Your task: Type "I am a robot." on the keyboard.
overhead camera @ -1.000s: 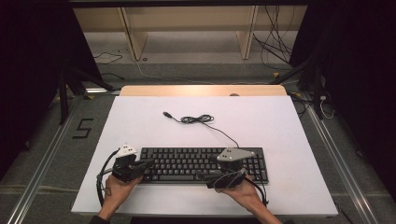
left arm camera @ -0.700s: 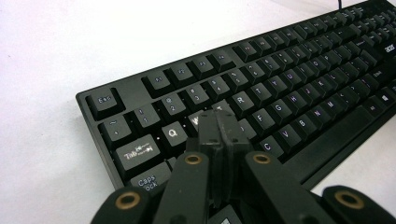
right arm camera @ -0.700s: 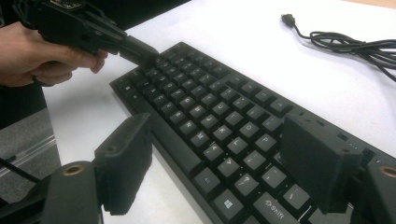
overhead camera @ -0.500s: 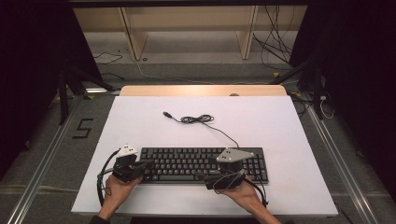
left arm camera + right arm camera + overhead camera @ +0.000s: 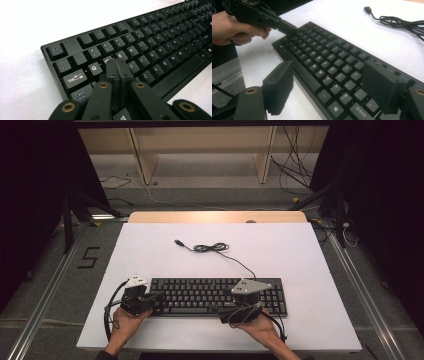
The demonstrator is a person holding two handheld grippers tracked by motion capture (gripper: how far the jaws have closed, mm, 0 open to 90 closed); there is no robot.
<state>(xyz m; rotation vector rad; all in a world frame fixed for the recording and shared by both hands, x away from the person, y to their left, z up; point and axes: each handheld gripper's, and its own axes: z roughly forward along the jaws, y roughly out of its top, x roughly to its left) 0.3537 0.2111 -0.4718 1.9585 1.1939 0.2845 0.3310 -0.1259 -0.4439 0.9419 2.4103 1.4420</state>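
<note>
A black keyboard [image 5: 218, 296] is lying flat near the front edge of the white tabletop [image 5: 310, 270], its long side running left to right, and its cable [image 5: 220, 251] is trailing back toward the middle of the tabletop, loosely bunched, with the plug lying free at the far end.

The left tool [image 5: 117, 65] is sitting clenched — its two black jaws are pressed flat together with nothing between them — and its tip is resting over the keys at the keyboard's left end, just beside the Q and W keys in the left gripper view. The person's left hand [image 5: 126, 319] is gripping it at the keyboard's left corner.

The right tool [image 5: 332, 85] is standing released, its jaws spread wide apart — one jaw is hanging off the front edge of the keyboard above the tabletop, the other is hovering over the keys near the right Shift. Whether either pad is touching the keyboard, I cannot tell. The right hand [image 5: 260, 327] is holding it at the front of the keyboard, right of centre.
</note>
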